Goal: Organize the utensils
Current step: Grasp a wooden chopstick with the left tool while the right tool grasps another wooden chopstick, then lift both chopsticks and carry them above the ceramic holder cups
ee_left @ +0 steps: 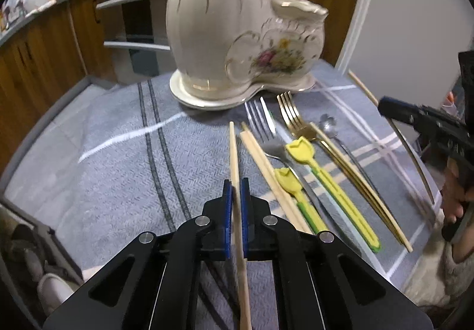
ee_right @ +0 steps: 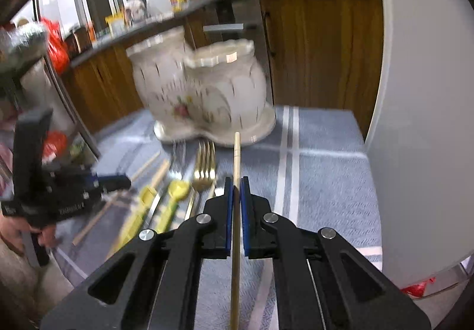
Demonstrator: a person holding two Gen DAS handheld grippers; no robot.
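While each claw, left (ee_left: pixel 236 186) and right (ee_right: pixel 236 184), is pinched tight on one chopstick (ee_left: pixel 234 152) above the blue cloth (ee_left: pixel 103 181), lift both slowly, tips up, to the far flowered holder (ee_left: pixel 219 33).

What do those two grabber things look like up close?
Both are alike. The left gripper and right gripper are matte black, with two angular link arms that have cut-out slots, round silver pins at the joints, and flat blue pads on the fingers. Seen from the side, the left one carries small white lettering, too blurred to read. No cables show.
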